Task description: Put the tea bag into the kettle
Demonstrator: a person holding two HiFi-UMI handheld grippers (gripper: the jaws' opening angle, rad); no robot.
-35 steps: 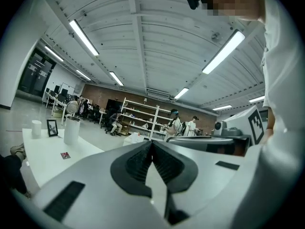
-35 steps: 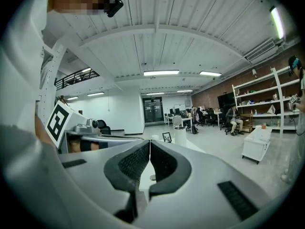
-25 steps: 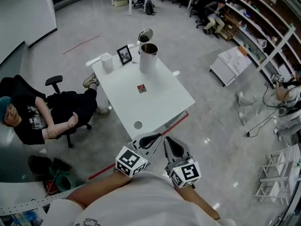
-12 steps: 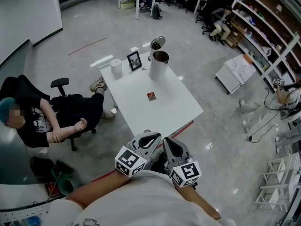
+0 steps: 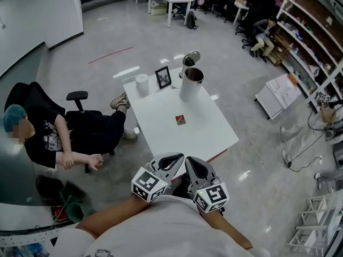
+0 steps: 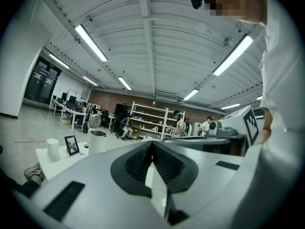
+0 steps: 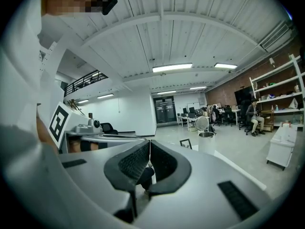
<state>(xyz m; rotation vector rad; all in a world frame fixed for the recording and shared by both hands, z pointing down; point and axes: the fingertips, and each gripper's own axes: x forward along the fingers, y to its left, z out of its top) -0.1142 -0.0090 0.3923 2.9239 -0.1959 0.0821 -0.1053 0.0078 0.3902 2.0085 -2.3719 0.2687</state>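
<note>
Both grippers are held close to the person's body at the near edge of the scene, side by side and well short of the white table [image 5: 206, 135]. The left gripper [image 5: 174, 158] has its two jaws pressed together with nothing between them, as its own view shows, and the right gripper [image 5: 192, 162] is likewise closed and empty, its ribbed pads meeting in a thin line. The tea bag [image 5: 180, 120], a small reddish packet, lies flat near the middle of the table, well apart from both grippers. The kettle [image 5: 191, 83], a steel one, stands upright toward the far end of the table, beyond the tea bag, with its lid [image 5: 191, 58] tipped open behind it. Just left of the kettle stands a small picture frame [image 5: 163, 76], and left of that a white cylinder [image 5: 142, 83]. On the floor to the left of the table a person [image 5: 45, 141] sits leaning back in a black office chair [image 5: 78, 96]
</note>
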